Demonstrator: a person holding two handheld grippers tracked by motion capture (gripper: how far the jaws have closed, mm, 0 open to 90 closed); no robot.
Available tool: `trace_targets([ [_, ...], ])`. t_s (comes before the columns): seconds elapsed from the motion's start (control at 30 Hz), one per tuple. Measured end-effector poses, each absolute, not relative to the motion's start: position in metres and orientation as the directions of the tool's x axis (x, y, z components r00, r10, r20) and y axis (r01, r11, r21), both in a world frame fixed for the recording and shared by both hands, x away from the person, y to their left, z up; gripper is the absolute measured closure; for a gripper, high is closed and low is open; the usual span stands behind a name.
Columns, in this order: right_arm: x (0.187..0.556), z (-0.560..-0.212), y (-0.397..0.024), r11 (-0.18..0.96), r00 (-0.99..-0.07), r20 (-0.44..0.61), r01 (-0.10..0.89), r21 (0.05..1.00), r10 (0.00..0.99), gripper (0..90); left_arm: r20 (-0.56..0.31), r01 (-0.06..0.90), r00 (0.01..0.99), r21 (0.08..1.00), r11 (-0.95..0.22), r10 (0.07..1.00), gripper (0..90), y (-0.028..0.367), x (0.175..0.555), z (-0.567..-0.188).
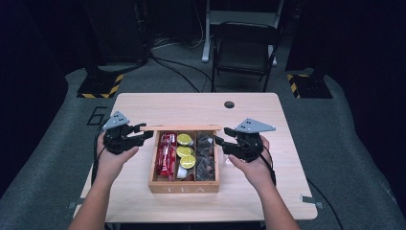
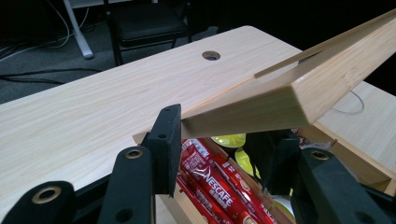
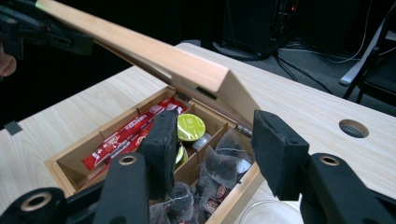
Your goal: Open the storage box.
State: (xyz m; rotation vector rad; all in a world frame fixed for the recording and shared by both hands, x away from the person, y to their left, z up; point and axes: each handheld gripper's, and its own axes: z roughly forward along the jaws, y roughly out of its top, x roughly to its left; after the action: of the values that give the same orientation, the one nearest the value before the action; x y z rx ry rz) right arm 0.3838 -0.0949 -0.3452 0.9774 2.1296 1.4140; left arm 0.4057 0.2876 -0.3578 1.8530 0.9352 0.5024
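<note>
Lid (image 2: 289, 93) of the wooden tea box (image 1: 184, 184) stood raised over the middle of the table (image 1: 143, 103) — a flat, pale plank with squared edges. Your left gripper (image 1: 143, 132) reached in level from the left, forearm low, its black jaws pinching the lid's left corner. Your right gripper (image 3: 212, 140) sat at the box's right side — jaws spread, nothing between them. Inside lay glossy red sachets (image 1: 166, 153), round yellow-topped pods (image 1: 185, 151) and dark crinkled tea bags (image 1: 207, 158).

"TEA" on the wooden box (image 1: 184, 188) front, "NESCAFE" on red sachets (image 2: 212, 179), "6" on the floor mat (image 1: 97, 115)
</note>
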Motion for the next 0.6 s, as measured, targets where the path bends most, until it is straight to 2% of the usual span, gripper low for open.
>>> trace_targets([
  [0.33,0.386,-0.343,-0.102,0.213,-0.665,0.067,0.331,0.919,0.744,50.2,-0.058,0.385,0.62,0.891,-0.24,0.782,55.9,0.287,0.405,-0.359],
  [0.6,0.386,-0.347,-0.105,0.212,-0.646,0.059,0.334,0.918,0.761,46.5,-0.062,0.386,0.622,0.892,-0.236,0.781,55.8,0.288,0.406,-0.358],
])
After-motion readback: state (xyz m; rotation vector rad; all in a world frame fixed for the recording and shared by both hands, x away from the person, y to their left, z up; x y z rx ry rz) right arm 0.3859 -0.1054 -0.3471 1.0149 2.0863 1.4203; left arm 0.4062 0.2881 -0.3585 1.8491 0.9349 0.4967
